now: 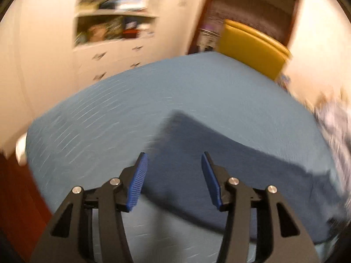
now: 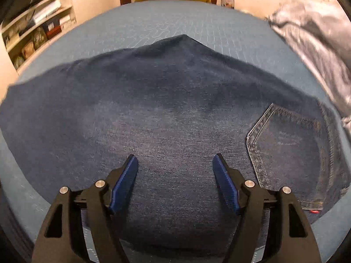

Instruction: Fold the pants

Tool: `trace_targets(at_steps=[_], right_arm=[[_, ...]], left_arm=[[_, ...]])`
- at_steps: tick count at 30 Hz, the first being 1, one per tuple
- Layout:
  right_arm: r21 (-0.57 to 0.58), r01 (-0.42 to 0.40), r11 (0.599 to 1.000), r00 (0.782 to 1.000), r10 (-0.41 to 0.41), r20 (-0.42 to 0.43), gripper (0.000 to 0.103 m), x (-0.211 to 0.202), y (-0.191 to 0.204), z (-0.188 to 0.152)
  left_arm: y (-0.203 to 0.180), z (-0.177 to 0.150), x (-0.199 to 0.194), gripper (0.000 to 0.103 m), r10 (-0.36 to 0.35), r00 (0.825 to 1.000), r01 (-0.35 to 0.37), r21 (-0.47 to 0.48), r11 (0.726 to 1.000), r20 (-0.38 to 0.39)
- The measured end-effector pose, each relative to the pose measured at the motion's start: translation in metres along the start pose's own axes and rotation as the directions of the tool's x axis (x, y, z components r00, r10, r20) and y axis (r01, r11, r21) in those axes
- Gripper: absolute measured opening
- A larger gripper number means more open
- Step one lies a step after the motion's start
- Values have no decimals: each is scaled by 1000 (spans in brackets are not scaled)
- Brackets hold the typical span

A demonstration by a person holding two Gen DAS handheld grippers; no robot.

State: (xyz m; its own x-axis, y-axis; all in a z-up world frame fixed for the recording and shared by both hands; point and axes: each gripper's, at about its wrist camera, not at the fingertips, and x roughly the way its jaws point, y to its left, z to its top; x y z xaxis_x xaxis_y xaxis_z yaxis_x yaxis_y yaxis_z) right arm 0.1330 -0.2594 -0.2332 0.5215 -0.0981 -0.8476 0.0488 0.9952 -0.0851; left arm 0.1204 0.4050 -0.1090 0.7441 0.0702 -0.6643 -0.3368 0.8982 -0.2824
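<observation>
Both tools, left [image 1: 174,156] and right [image 2: 175,159], are held spread above jeans [image 2: 166,114]; bare surface [image 1: 98,118] is seen leftward.

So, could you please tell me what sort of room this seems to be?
Probably a bedroom: the jeans lie on a blue bedspread, with white shelves and drawers along the wall and a yellow chair at the far end.
</observation>
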Motion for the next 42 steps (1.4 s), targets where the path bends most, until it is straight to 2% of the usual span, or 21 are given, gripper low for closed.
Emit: trace_targets(at_steps=[2, 4, 7, 9, 11, 13, 14, 15, 17, 19, 22, 25, 26, 28, 31, 34, 35, 37, 39, 41, 42], right_arm=[[18, 37, 999, 999, -37, -1, 75, -5, 8, 4], [12, -15, 1000, 999, 14, 47, 75, -17, 24, 9], [-65, -94, 993, 990, 100, 100, 76, -33, 69, 15], [-83, -137, 987, 984, 145, 102, 80, -37, 91, 16], [-86, -169, 982, 981, 176, 85, 83, -36, 114, 16], [-77, -182, 980, 981, 187, 61, 84, -31, 130, 13], [-81, -185, 979, 980, 190, 57, 85, -32, 138, 8], [-90, -183, 979, 981, 188, 51, 86, -30, 142, 4], [-118, -122, 986, 993, 122, -4, 86, -9, 140, -4], [-95, -152, 984, 988, 154, 15, 88, -4, 130, -12], [-116, -147, 982, 989, 150, 13, 88, -5, 132, -14], [-101, -158, 982, 987, 160, 11, 89, -7, 130, -17], [-88, -156, 984, 988, 157, 8, 88, -9, 128, -16], [-47, -157, 987, 987, 158, 17, 88, -18, 115, -14], [74, -194, 978, 979, 188, 80, 88, -42, 70, -17], [247, -176, 953, 981, 149, 124, 88, -61, -1, -32], [304, -158, 939, 983, 121, 139, 88, -65, -26, -36], [433, -134, 891, 984, 68, 165, 88, -71, -79, -51], [579, -67, 813, 987, -32, 159, 88, -75, -142, -70], [650, -10, 760, 988, -93, 124, 88, -76, -182, -77], [651, -13, 759, 988, -92, 127, 88, -75, -194, -78]], left_arm=[[41, 1, -3, 46, 13, 1000, -14, -88, 996, -21], [58, 1, 0, 42, 14, 999, -20, -120, 993, -46], [81, 4, -8, 33, -45, 998, 41, -69, 997, -53], [52, -11, -11, 33, -105, 993, 105, -5, 994, -58], [21, -15, -3, 33, -124, 989, 131, 94, 987, -76], [1, -19, 8, 36, -80, 993, 92, 153, 984, -84], [5, -20, 13, 35, -13, 996, 25, 129, 991, -90], [11, -19, 17, 34, 12, 995, -3, 85, 996, -96], [29, -23, 18, 33, 9, 995, -10, -17, 1000, -103], [34, -24, 26, 33, 11, 992, -15, -30, 999, -130], [48, -23, 47, 2, 75, 978, -76, 3, 997, -192], [57, -13, 29, 4, 37, 990, -44, -48, 998, -139], [49, -8, 20, 16, 11, 995, -13, -19, 1000, -104], [30, 3, 15, 36, -7, 997, 11, 50, 999, -79], [14, 9, 22, 36, -30, 996, 37, 72, 997, -85], [7, 3, 37, 35, 42, 992, -33, 75, 997, -122], [1, -1, 35, 35, 79, 993, -71, 87, 994, -93], [-11, -10, 19, 38, 84, 996, -81, 105, 991, -25], [-26, -20, 12, 42, 65, 998, -62, 133, 989, -15], [-46, -31, 11, 42, 19, 999, -14, 169, 986, -28], [-54, -37, 9, 42, -7, 1000, 12, 172, 985, -28]])
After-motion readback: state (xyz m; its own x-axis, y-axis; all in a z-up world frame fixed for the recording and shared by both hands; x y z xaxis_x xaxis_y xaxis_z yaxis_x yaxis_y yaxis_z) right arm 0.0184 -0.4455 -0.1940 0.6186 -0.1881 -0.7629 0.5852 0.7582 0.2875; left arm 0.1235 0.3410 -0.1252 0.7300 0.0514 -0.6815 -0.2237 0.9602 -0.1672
